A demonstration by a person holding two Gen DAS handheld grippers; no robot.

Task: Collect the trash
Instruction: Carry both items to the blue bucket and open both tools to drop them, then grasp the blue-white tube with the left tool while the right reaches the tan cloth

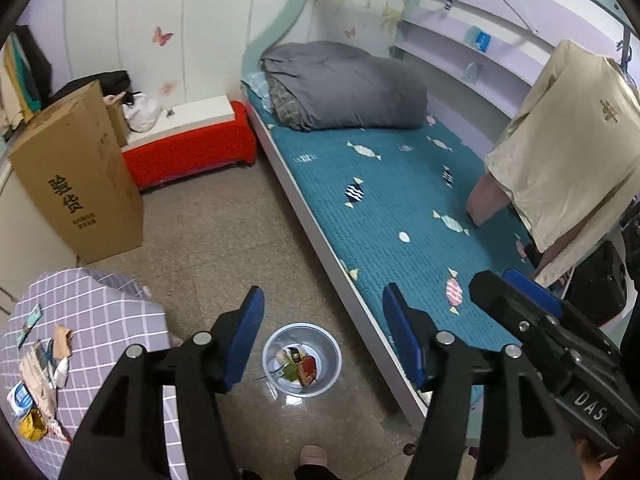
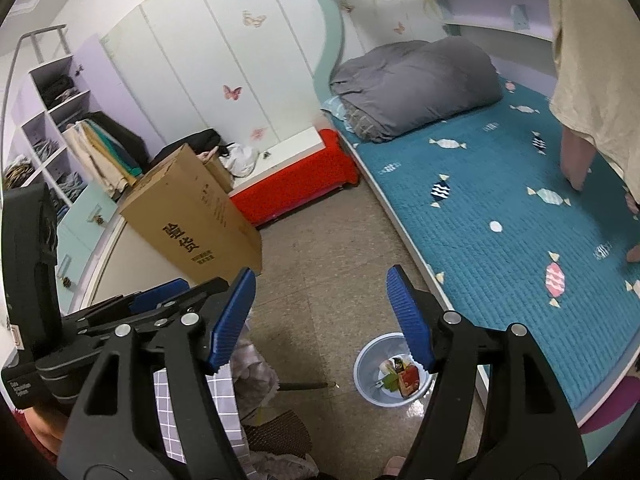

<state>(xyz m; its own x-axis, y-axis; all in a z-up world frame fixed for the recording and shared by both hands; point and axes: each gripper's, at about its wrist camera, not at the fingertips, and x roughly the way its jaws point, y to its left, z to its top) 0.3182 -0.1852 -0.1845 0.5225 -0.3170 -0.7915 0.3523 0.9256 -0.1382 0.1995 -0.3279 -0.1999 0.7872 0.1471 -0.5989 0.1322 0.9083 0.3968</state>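
Observation:
A light blue trash bin (image 1: 316,389) stands on the floor beside the bed and holds several wrappers and scraps; it also shows in the right wrist view (image 2: 370,394). Loose trash (image 1: 38,376), paper scraps and packets, lies on the checked tablecloth (image 1: 104,320) at the lower left. My left gripper (image 1: 324,336) is open and empty, held high above the bin. My right gripper (image 2: 320,316) is open and empty, also high above the floor. The right gripper's body shows in the left wrist view (image 1: 552,344), and the left one's in the right wrist view (image 2: 120,312).
A bed with a teal quilt (image 1: 400,208) and a folded grey duvet (image 1: 344,84) runs along the right. A tall cardboard box (image 1: 76,176) and a red bench (image 1: 188,152) stand at the left. A person in a beige shirt (image 1: 576,136) leans on the bed.

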